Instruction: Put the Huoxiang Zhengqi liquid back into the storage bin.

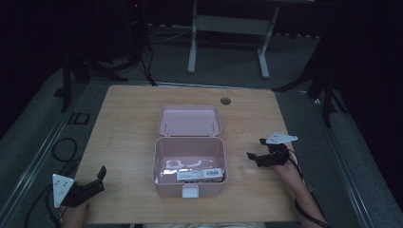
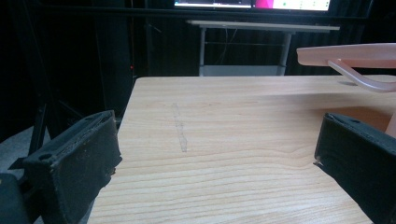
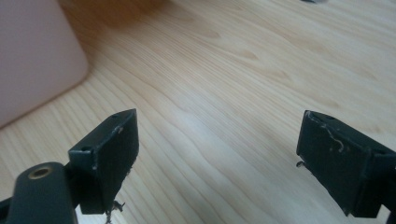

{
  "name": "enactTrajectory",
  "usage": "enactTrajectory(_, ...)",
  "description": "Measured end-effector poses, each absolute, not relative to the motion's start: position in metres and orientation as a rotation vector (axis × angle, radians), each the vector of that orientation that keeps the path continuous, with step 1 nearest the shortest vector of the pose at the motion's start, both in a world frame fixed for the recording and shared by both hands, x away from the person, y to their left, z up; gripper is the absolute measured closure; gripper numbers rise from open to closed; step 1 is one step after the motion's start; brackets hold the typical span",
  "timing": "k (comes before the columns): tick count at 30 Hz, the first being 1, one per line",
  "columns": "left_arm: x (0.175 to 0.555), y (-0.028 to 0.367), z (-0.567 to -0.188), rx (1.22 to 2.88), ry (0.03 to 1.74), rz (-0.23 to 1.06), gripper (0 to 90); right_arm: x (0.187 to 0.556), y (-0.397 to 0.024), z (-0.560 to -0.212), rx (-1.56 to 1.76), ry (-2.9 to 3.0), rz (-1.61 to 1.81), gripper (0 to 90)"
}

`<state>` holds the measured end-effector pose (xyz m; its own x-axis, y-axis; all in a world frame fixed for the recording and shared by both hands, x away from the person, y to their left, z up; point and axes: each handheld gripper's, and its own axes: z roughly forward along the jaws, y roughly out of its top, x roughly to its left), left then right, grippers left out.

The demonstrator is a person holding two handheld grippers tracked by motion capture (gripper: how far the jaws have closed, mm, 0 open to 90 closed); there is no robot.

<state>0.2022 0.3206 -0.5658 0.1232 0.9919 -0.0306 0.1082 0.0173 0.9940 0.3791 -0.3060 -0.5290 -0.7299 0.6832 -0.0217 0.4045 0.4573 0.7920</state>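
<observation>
High view: pink box stands open at the tabletop centre, near the front edge; approach its lid slowly from both sides. Left gripper view: left gripper jaws released, lid ahead-right. Right gripper view: right gripper jaws released, box wall ahead-left, apart.

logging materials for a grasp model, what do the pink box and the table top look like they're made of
The pink box looks like moulded plastic with a smooth, slightly glossy finish: rounded corners, uniform colour and soft light patches on its inner floor. The table top looks like light wood or a wood-look laminate, matte to satin, with clear grain lines; the pictures cannot settle which.
</observation>
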Motion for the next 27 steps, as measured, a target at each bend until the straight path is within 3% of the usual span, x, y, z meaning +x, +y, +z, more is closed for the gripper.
enactTrajectory(27, 0.203, 0.320, -0.566, 1.329, 1.204, 1.048, 0.2, 0.374, -0.373, -0.537, 1.264, 2.003, 1.215, 12.7)
